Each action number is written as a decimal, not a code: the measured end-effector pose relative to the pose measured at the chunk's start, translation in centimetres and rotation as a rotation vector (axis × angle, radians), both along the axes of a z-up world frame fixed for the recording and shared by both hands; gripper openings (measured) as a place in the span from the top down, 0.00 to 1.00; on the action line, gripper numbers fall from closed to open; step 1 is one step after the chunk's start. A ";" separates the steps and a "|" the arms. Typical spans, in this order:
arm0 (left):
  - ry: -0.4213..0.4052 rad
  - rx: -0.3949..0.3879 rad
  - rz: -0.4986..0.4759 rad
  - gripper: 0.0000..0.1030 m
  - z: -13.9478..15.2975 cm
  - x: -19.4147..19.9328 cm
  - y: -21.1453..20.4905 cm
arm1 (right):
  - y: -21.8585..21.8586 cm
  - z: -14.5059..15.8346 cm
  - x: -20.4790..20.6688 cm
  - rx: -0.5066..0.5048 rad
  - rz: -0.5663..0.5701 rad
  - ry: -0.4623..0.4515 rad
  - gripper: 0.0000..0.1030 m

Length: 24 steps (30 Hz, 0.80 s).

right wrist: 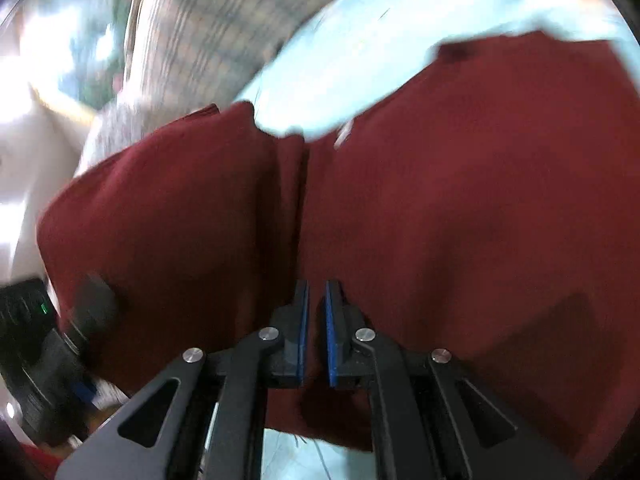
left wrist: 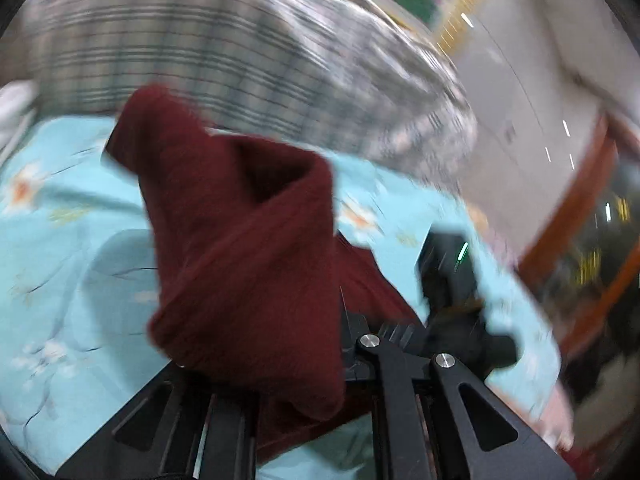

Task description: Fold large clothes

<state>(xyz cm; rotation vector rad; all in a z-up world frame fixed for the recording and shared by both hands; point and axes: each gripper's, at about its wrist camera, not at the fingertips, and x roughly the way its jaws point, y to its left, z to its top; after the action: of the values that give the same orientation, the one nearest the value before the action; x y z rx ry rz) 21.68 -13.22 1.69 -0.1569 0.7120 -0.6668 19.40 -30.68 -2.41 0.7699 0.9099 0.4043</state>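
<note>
A dark red garment (left wrist: 244,240) of soft, finely ribbed knit hangs in thick folds above the bedsheet (left wrist: 60,240), a smooth pale turquoise cotton printed with white and orange flowers. In the left wrist view the cloth bunches into a tall, twisted column with a rounded, rolled lower edge, and it drapes straight over the left gripper (left wrist: 320,360), hiding one finger wholly. Only the black angular linkage and two silver rivets show beside the fabric, so I cannot tell how far those tongs are spread, nor whether they pinch the cloth.

In the right wrist view the same garment (right wrist: 460,200) spreads as a broad, matte sheet across most of the frame, with a deep vertical crease running down to the right gripper (right wrist: 316,320). Its two black fingers carry bright blue pads (right wrist: 329,332), drawn close to a narrow slit with a strip of the red knit running between them: the tongs grip the garment at that crease.

Beyond the bedsheet lies a checked blanket (left wrist: 200,52), grey and white with thin dark lines, mounded and blurred by motion. At the garment's right side in the left wrist view, the other tool shows as a dark blocky shape with a small green light (left wrist: 462,250). Past the bed's edge stand pale cabinet fronts (left wrist: 520,120).
</note>
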 end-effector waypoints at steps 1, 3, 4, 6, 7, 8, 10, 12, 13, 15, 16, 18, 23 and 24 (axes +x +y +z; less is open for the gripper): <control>0.004 0.045 -0.034 0.89 -1.0 -0.2 -2.0 | -2.6 0.0 -0.9 0.060 -0.075 -0.012 0.87; 0.013 0.116 -0.066 0.89 -3.0 -0.5 -4.7 | -6.0 -0.7 -2.0 0.170 -0.161 -0.006 0.71; 0.018 0.156 -0.081 0.89 -4.4 -0.7 -6.0 | -7.1 -1.2 -2.3 0.217 -0.182 0.000 0.53; 0.019 0.190 -0.084 0.89 -5.7 -1.0 -7.0 | -8.9 -1.9 -3.0 0.318 -0.215 -0.001 0.53; 0.012 0.206 -0.076 0.89 -6.1 -1.2 -7.2 | -9.3 -2.0 -3.2 0.359 -0.213 -0.016 0.53; 0.001 0.215 -0.071 0.89 -6.3 -1.4 -7.3 | -9.2 -1.8 -3.2 0.370 -0.212 -0.021 0.52; -0.013 0.227 -0.065 0.89 -6.5 -1.7 -7.4 | -8.6 -1.4 -2.9 0.341 -0.191 -0.024 0.45; -0.033 0.247 -0.060 0.89 -6.5 -2.0 -7.5 | -8.2 -1.2 -2.1 0.285 -0.156 0.000 0.45; -0.047 0.262 -0.058 0.89 -6.5 -2.2 -7.8 | -7.7 -1.0 -1.7 0.252 -0.135 0.014 0.45; -0.072 0.283 -0.051 0.89 -6.3 -2.8 -7.7 | -6.7 -0.5 -0.8 0.176 -0.090 0.030 0.45; -0.082 0.291 -0.047 0.89 -6.3 -3.1 -7.8 | -6.2 -0.4 -0.4 0.143 -0.074 0.042 0.45; -0.093 0.302 -0.045 0.89 -6.2 -3.3 -8.0 | -5.7 -0.5 0.4 0.100 -0.050 0.045 0.52; -0.140 0.267 -0.062 0.89 -3.6 -3.3 -8.7 | -6.1 2.7 2.0 0.051 -0.014 -0.059 0.80; -0.149 0.255 -0.067 0.89 -3.1 -3.3 -9.0 | -6.3 3.9 1.7 0.032 -0.006 -0.107 0.80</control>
<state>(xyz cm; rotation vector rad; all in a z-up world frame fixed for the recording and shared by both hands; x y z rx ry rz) 18.35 -22.18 -1.39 0.1504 0.6545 -0.6388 21.09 -36.98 1.48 0.7732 0.8022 0.4513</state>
